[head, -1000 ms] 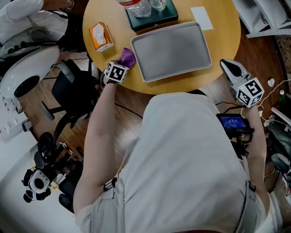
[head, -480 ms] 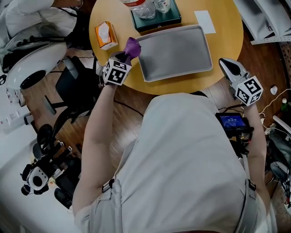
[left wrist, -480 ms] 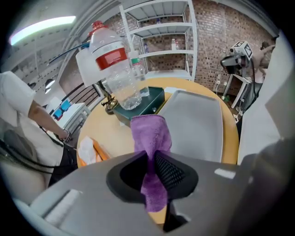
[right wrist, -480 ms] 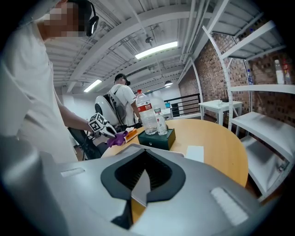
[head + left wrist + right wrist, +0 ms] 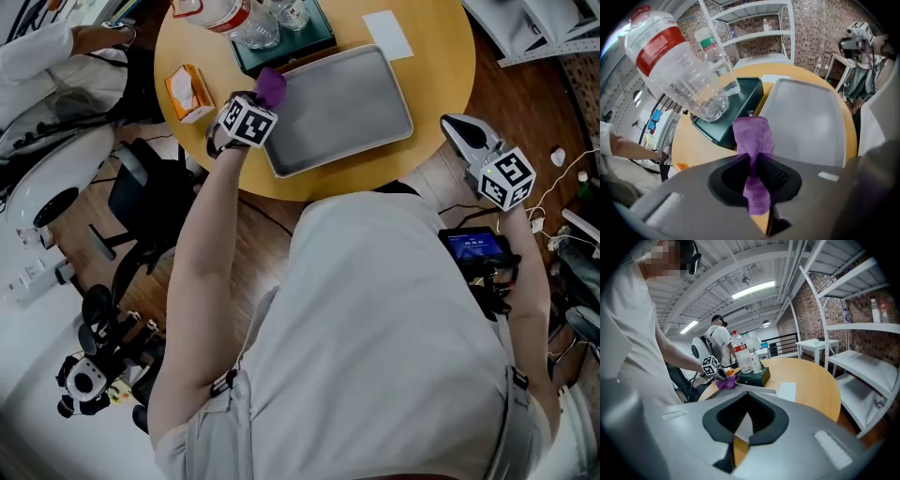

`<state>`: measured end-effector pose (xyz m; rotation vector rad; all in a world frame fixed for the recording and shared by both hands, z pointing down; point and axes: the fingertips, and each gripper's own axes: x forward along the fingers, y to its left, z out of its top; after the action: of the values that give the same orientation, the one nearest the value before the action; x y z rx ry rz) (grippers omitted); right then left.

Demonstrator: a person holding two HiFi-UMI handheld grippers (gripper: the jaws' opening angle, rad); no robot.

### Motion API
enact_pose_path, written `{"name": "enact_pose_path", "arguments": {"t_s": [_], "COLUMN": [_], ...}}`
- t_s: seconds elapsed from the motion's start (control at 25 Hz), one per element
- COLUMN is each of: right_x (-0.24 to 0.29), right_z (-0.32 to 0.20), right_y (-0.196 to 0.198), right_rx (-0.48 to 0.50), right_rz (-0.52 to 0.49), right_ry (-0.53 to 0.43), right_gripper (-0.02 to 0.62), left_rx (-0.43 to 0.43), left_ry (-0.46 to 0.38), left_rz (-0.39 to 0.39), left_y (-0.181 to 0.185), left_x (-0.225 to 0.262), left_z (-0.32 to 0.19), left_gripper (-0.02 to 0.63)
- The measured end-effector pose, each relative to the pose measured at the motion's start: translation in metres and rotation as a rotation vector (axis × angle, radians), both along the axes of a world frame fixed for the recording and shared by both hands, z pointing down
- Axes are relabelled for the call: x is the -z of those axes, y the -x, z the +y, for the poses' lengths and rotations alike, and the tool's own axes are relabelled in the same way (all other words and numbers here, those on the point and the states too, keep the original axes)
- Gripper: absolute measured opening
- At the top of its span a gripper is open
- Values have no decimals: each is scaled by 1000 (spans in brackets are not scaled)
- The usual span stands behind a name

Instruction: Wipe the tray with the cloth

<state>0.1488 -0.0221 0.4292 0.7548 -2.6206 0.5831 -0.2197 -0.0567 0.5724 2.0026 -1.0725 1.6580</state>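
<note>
The grey tray (image 5: 342, 98) lies on the round yellow table (image 5: 441, 70). My left gripper (image 5: 265, 97) is shut on the purple cloth (image 5: 271, 85) and holds it above the tray's left edge, pointing steeply down. In the left gripper view the cloth (image 5: 751, 133) hangs pinched between the jaws of the left gripper (image 5: 753, 164), with the tray (image 5: 804, 122) just beyond it. My right gripper (image 5: 454, 125) hovers off the table's right edge, shut and empty. In its own view the right gripper (image 5: 747, 414) faces the tray (image 5: 757, 389) and the cloth (image 5: 725, 383).
A dark green tray (image 5: 281, 42) holding plastic bottles (image 5: 677, 70) stands behind the grey tray's left end. An orange tissue box (image 5: 186, 91) sits at the table's left, a white paper (image 5: 387, 35) at the back. Chairs, cables and another person's sleeve (image 5: 37, 47) lie to the left.
My left gripper has carried the cloth up off the table's front left and over to the tray's left edge. The right gripper has barely shifted.
</note>
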Motion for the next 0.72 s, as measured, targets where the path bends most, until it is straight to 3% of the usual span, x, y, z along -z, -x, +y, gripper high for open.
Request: {"name": "enact_pose_path", "arguments": {"t_s": [0.12, 0.36, 0.56, 0.72], "right_x": [-3, -10, -8, -3], "right_z": [-1, 0, -3, -6], "right_y": [-12, -19, -16, -12], "right_rx": [-26, -47, -29, -18], "right_rz": [8, 23, 36, 35], "right_ry": [14, 39, 41, 32], "right_gripper": [2, 3, 2, 2], "left_rx": [-45, -151, -116, -148], "left_ry": [29, 118, 132, 147], "left_rz": [-68, -105, -39, -9], "left_y": [7, 4, 8, -4], "left_x": [-16, -48, -56, -52], "left_z": [-10, -6, 0, 13], "left_gripper": [52, 52, 51, 51]}}
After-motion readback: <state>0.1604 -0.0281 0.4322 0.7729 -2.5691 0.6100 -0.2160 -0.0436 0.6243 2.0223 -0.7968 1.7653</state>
